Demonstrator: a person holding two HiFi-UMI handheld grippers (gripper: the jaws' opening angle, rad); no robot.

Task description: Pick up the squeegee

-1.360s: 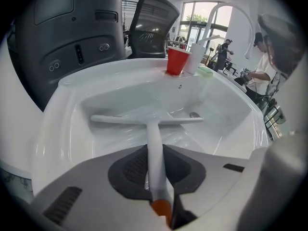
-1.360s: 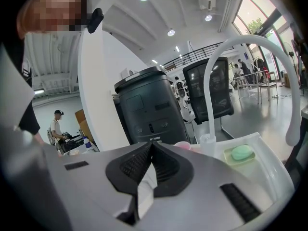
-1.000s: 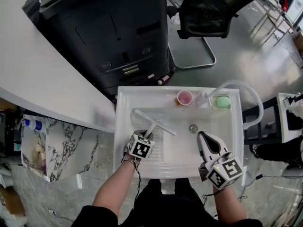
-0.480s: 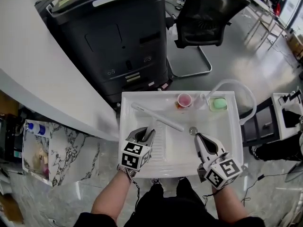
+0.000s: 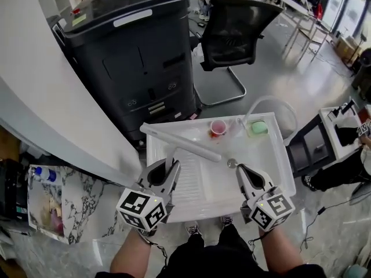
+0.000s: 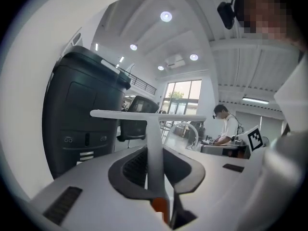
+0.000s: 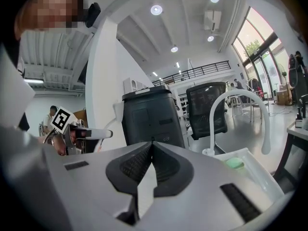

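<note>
1. Lifted since a second ago, the left gripper now sits higher and larger at lower left of the head view. The squeegee has come up with it, off the floor of the white sink.
2. That gripper is clamped on the squeegee's handle, with the blade lying crosswise beyond its tips. The right gripper, at lower right over the sink, has its jaws pressed together with nothing between them.
3. The pick-up looks essentially done. The next move probably calls only for a steady hold, keeping the blade level and clear of the sink.
4. The blade's left end crosses the sink's upper-left corner in the picture, toward the black cabinet. A swing to the left risks clipping it.
5. The pink cup and green sponge line the sink's top edge, near the blade's right end.
6. Open room lies upward and back toward the person.
</note>
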